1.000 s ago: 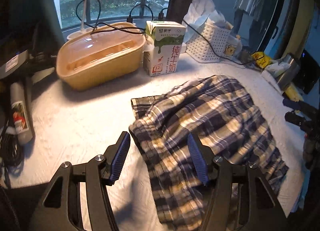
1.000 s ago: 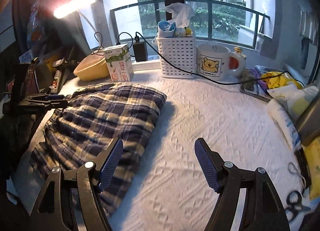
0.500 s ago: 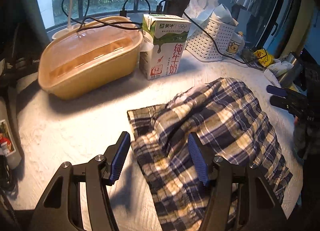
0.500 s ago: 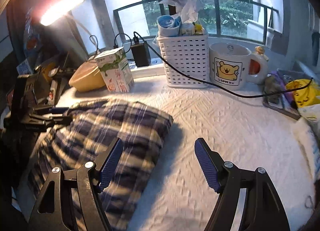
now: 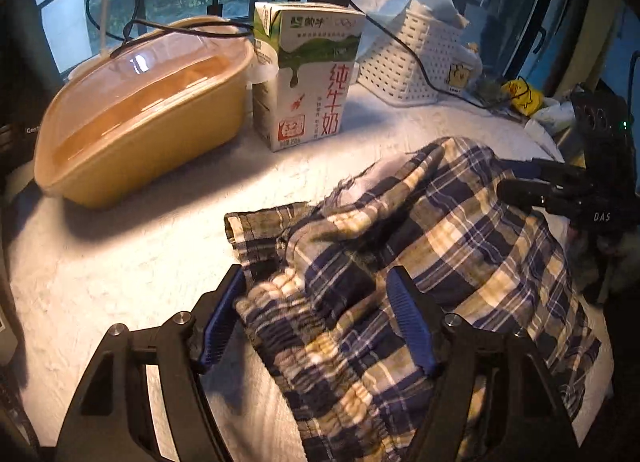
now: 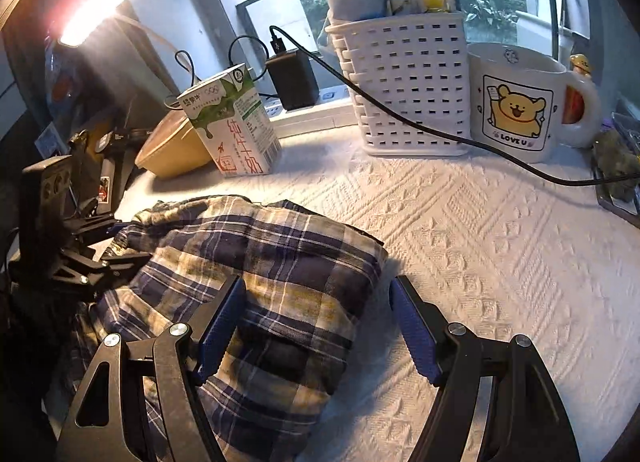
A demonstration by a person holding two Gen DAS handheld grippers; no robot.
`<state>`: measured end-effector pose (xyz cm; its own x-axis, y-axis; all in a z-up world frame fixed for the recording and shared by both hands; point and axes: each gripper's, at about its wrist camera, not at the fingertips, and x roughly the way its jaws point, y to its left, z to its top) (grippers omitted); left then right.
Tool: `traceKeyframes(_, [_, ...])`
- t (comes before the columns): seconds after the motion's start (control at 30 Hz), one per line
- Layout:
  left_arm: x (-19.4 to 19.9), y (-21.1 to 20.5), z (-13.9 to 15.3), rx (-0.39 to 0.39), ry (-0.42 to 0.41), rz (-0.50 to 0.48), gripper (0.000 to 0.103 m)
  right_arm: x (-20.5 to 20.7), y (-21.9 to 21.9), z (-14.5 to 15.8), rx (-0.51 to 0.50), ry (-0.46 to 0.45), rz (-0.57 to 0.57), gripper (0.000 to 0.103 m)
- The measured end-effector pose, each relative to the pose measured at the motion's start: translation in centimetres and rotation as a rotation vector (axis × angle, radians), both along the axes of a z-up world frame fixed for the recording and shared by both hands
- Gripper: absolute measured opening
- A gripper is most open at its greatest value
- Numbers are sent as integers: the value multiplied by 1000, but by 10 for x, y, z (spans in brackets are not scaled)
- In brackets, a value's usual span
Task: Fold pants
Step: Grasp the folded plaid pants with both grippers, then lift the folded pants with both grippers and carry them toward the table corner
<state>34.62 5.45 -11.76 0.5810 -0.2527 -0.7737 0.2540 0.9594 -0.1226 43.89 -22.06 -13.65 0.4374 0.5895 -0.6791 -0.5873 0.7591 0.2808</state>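
Plaid pants (image 5: 420,262) bunched on the white quilted cloth (image 6: 500,262), both grippers at their edges

In the left wrist view the pants run from frame centre to lower right; the left gripper (image 5: 316,322) straddles their near elastic end, jaws spread, holding nothing; in the right wrist view the folded edge lies lower centre between the right gripper (image 6: 316,326) jaws, also spread; each looks equally near; the milk carton (image 5: 308,74) stands beyond.

A lived-in home, by a window with a railing and greenery outside. On the bench (image 6: 500,246), under a white textured cloth, stand a milk carton (image 5: 308,74), a lidded yellow food container (image 5: 144,118), a white plastic basket (image 6: 408,82), a cartoon-bear mug (image 6: 520,102) and charger cables, lit by a lamp (image 6: 100,2).
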Motion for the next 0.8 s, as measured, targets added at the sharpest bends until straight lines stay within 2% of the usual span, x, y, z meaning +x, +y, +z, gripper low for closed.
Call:
traceKeyframes(0.1, [3, -2, 0, 3, -4, 1, 65, 3, 1, -2, 2, 18, 3, 76])
traceKeyframes(0.13, [4, -3, 0, 1, -7, 5, 58, 4, 3, -3, 8, 22, 6, 76])
traceKeyframes(0.17, [3, -3, 0, -12, -6, 3, 44, 5, 3, -3, 12, 25, 8, 76])
traceKeyframes(0.23, [1, -8, 1, -41, 1, -18, 29, 6, 7, -4, 17, 28, 14, 70])
traceKeyframes(0.27, [0, -11, 1, -30, -3, -24, 27, 5, 10, -4, 11, 26, 18, 64])
traceKeyframes(0.33, [-3, -15, 3, -12, -17, -26, 25, 4, 14, -4, -3, 18, 22, 58])
traceKeyframes(0.4, [-7, -15, 8, -28, -39, -15, 24, 2, 17, -4, -1, 18, 40, 34])
traceKeyframes(0.47, [-14, -14, 15, -42, -69, -7, 23, -1, 19, -4, 7, 16, 54, 24])
traceKeyframes(0.6, [-36, -17, 35, -40, -146, -5, 23, -17, 24, 9, -17, -58, 45, 18])
traceKeyframes(0.67, [-41, -21, 41, -12, -142, 2, 23, -28, 25, 21, -20, -109, 41, 18])
traceKeyframes(0.8, [-65, -18, 67, -16, -208, 25, 23, -58, 22, 58, -1, -232, 38, 18])
